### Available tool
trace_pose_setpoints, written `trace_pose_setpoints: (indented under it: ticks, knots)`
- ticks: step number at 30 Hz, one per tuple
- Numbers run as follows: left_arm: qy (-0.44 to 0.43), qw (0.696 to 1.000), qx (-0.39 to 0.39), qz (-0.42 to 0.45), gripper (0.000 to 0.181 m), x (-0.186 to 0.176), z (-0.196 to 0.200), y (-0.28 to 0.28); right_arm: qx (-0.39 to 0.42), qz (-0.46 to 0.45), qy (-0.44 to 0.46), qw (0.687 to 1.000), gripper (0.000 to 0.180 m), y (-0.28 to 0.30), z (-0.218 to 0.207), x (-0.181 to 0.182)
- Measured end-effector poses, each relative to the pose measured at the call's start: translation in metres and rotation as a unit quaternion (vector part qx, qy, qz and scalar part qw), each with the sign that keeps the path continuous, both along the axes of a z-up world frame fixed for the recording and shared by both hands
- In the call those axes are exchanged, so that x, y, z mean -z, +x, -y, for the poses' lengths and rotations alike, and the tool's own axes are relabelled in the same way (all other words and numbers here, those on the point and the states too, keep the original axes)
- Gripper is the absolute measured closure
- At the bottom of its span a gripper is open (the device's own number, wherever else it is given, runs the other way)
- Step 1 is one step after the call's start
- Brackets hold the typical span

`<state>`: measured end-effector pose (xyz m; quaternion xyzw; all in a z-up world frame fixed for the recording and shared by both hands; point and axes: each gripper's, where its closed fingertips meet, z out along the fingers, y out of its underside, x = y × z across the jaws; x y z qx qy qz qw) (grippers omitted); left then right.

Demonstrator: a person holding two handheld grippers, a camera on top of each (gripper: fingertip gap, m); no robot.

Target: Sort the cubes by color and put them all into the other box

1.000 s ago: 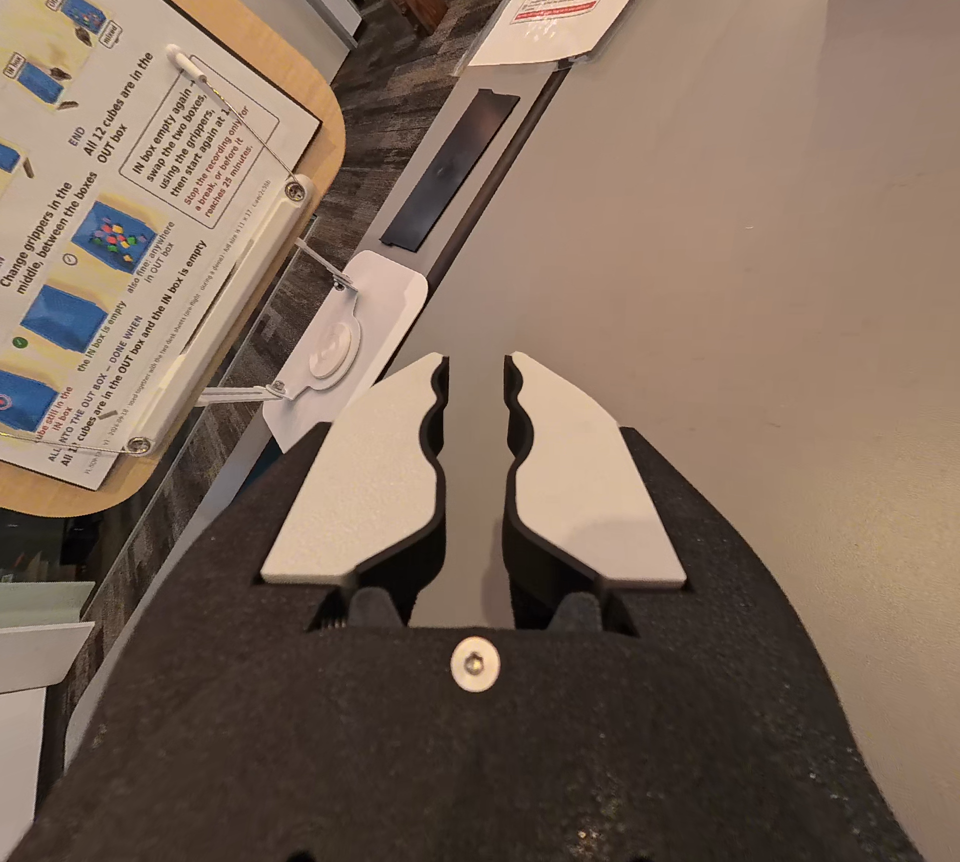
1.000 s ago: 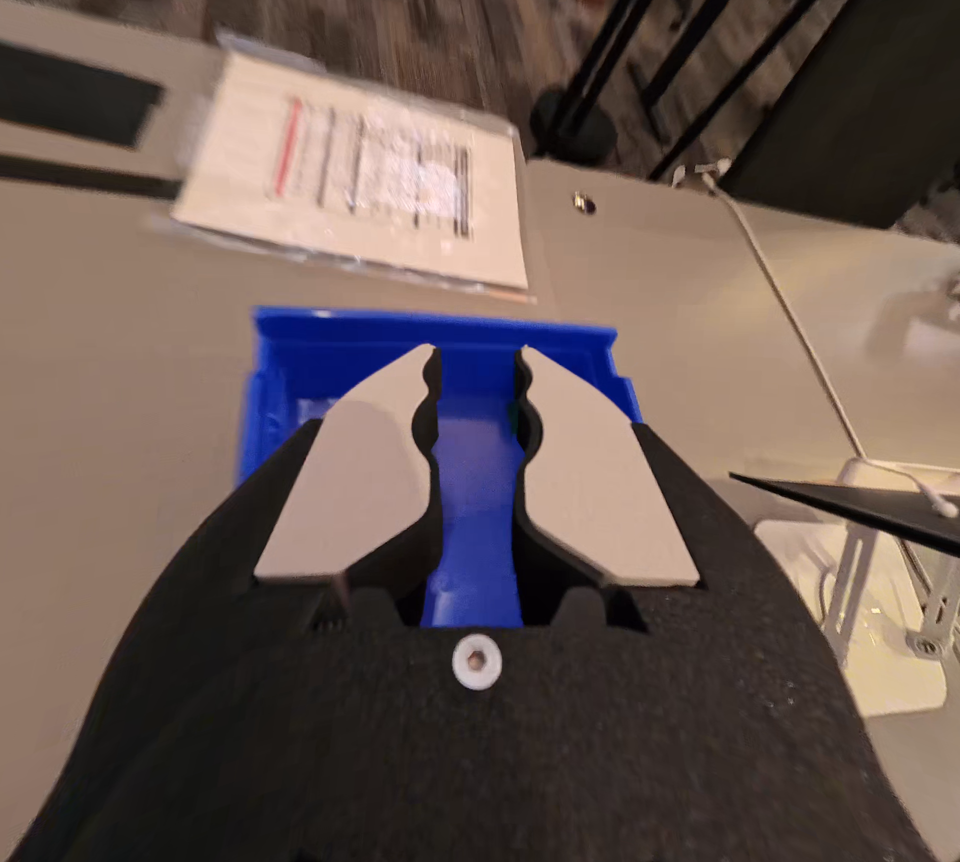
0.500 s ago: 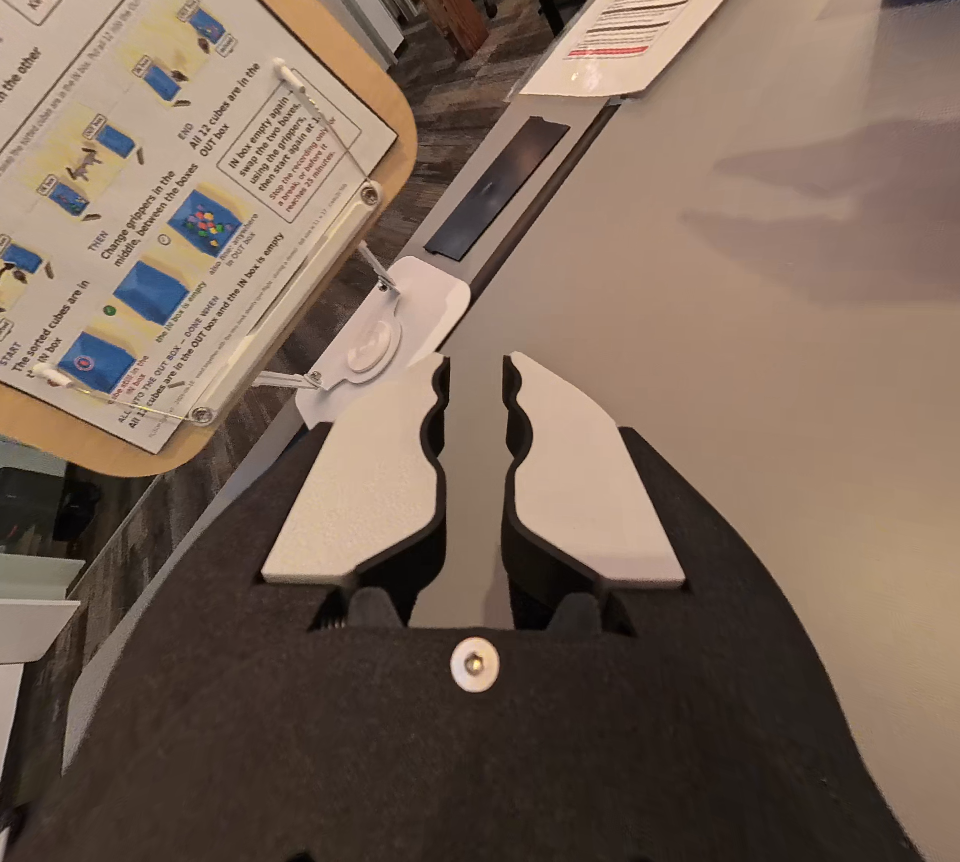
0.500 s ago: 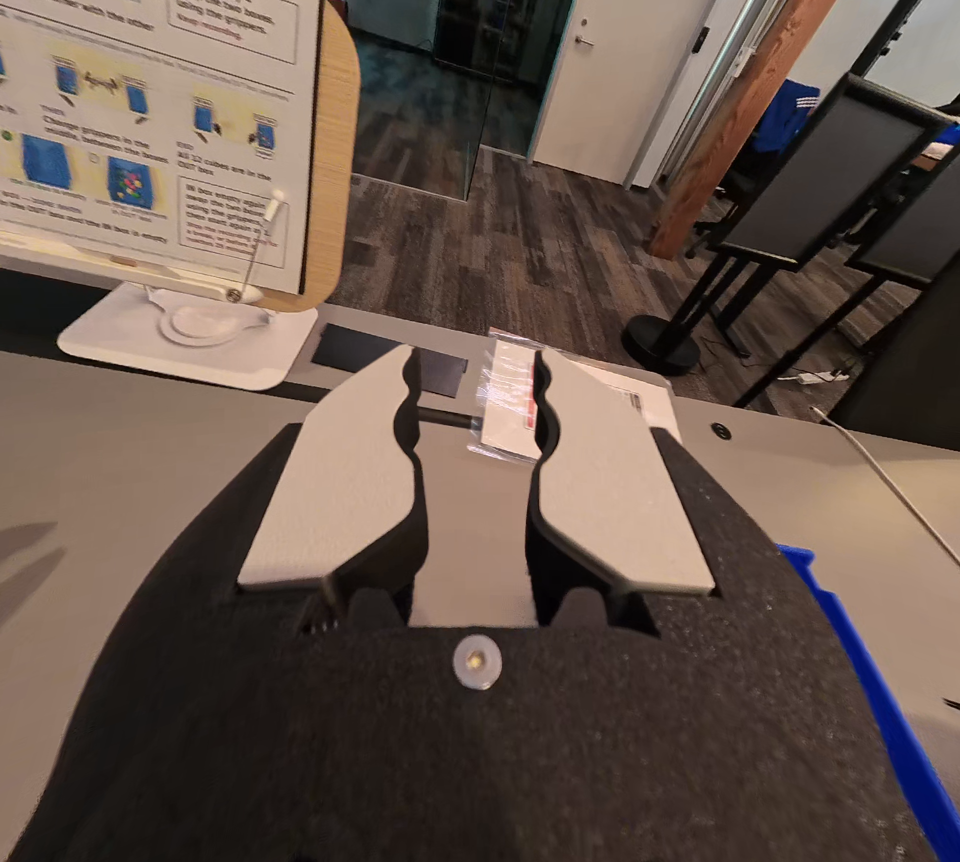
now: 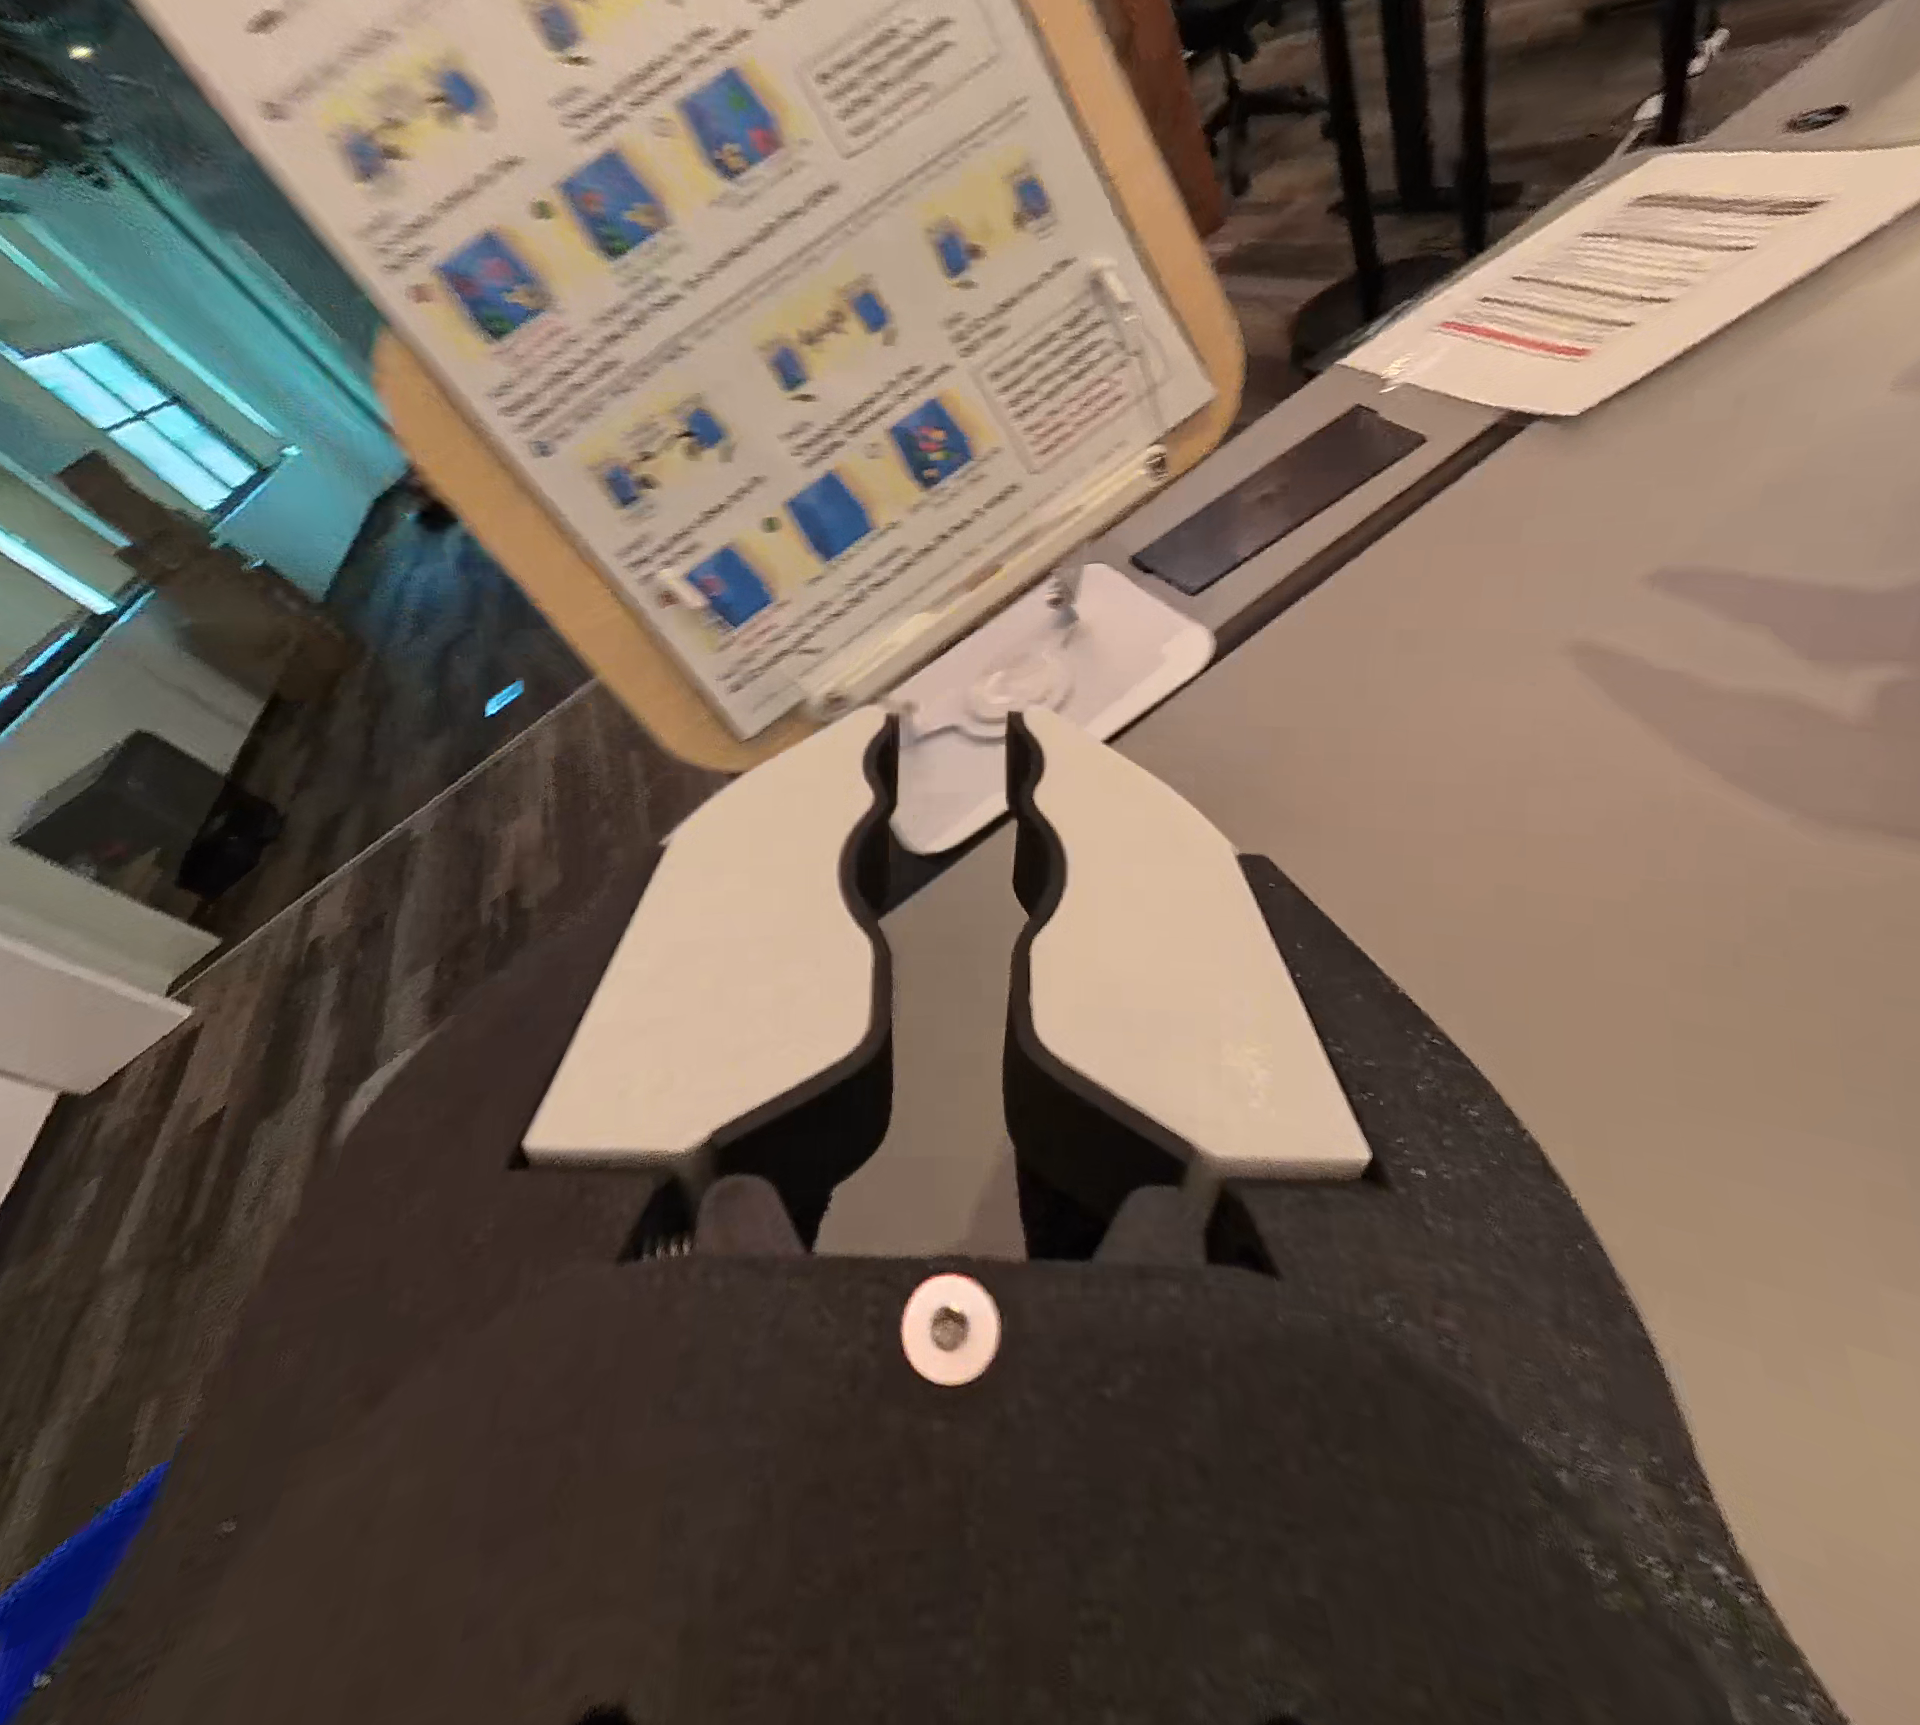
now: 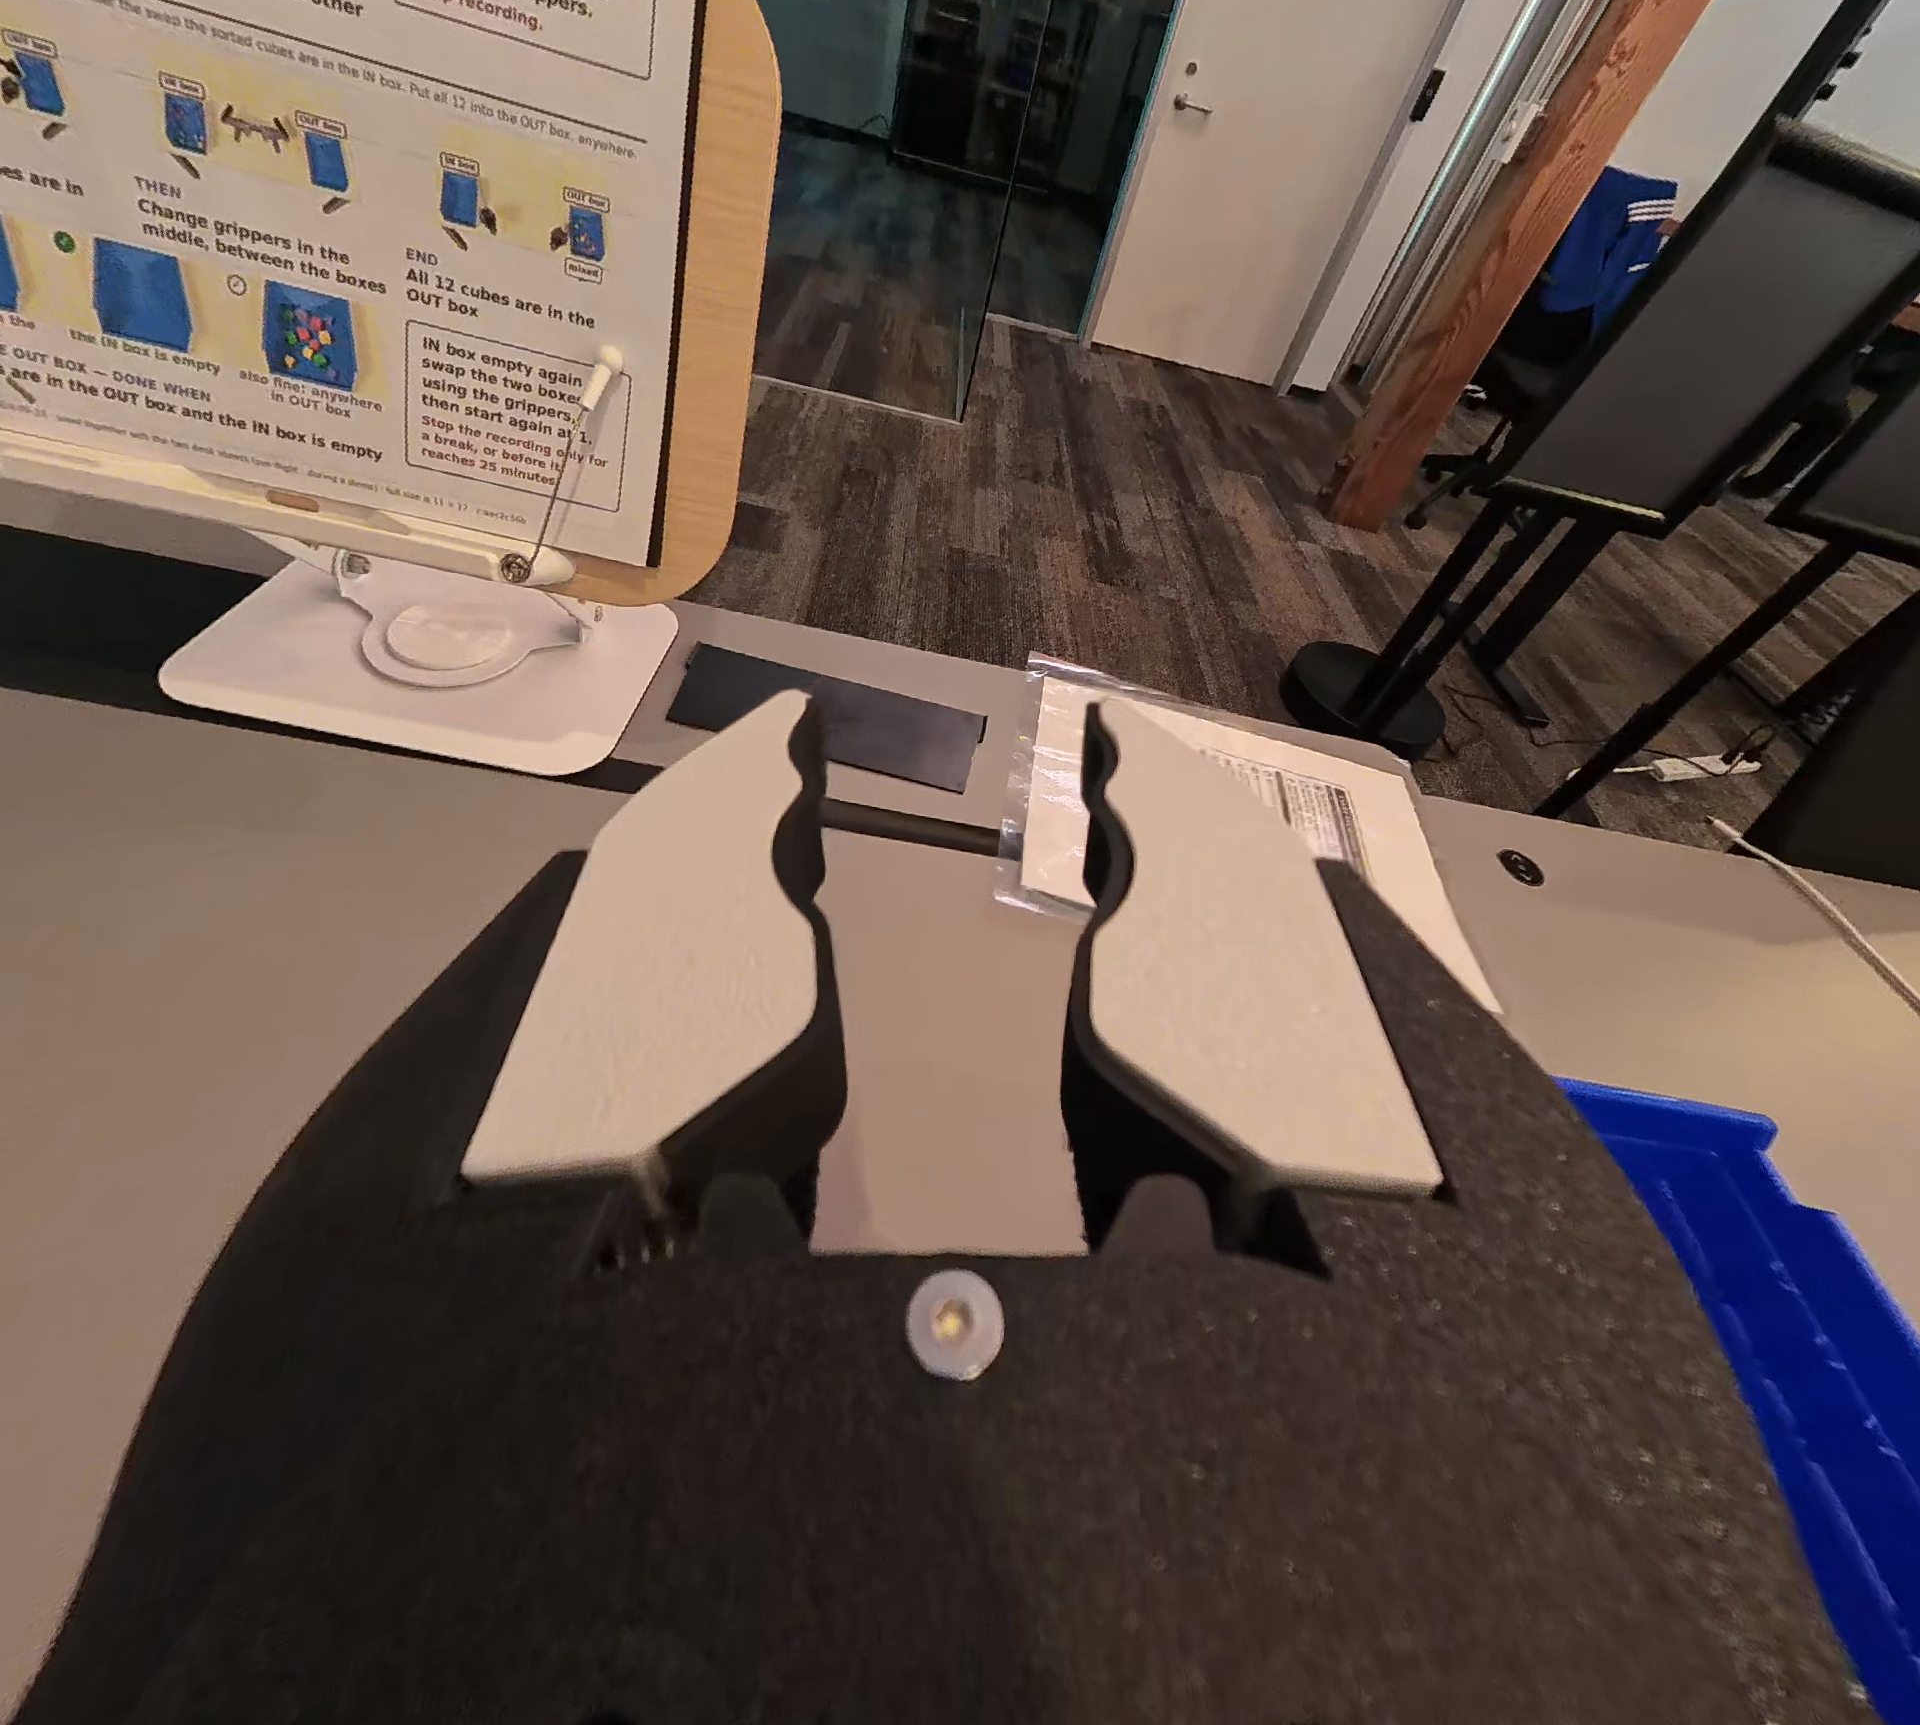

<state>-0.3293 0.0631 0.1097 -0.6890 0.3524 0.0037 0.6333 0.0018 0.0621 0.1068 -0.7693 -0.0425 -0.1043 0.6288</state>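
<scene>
An instruction board (image 6: 343,148) on a stand (blurred on the left) faces both grippers across the grey worktop (image 6: 260,865). The box (image 6: 1787,1312) sits right of the right gripper (image 6: 948,740), whose fingers are parted and empty. The left gripper (image 5: 948,735) has its fingers narrowly apart, also empty.

You face printed writing in two places, both readable in part. An instruction sheet (image 6: 343,148) with small pictures and captions stands on the white stand (image 6: 416,688). Right of the stand, a printed page (image 6: 1278,834) in a clear sleeve lies flat.
</scene>
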Motion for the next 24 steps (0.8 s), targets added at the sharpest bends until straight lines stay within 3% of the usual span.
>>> trace_pose_setpoints:
  ticks: [5,9,15,24]
  knots:
    - [-0.003,0.988,-0.127,-0.087,0.162,-0.02,-0.001,-0.129,-0.021,-0.014,-0.021,0.999,0.131,0.0,-0.003,0.008]
    - [-0.081,0.962,-0.219,-0.143,0.162,-0.003,0.005,-0.246,-0.037,-0.027,-0.024,0.999,0.131,-0.003,-0.005,0.009]
    - [-0.259,0.915,-0.291,-0.107,0.165,0.082,0.024,-0.355,-0.044,-0.023,-0.042,0.998,0.129,-0.004,-0.009,0.015]
    - [-0.454,0.83,-0.307,-0.106,0.156,0.21,0.054,-0.406,-0.055,-0.028,-0.068,0.996,0.128,-0.008,-0.011,0.03]
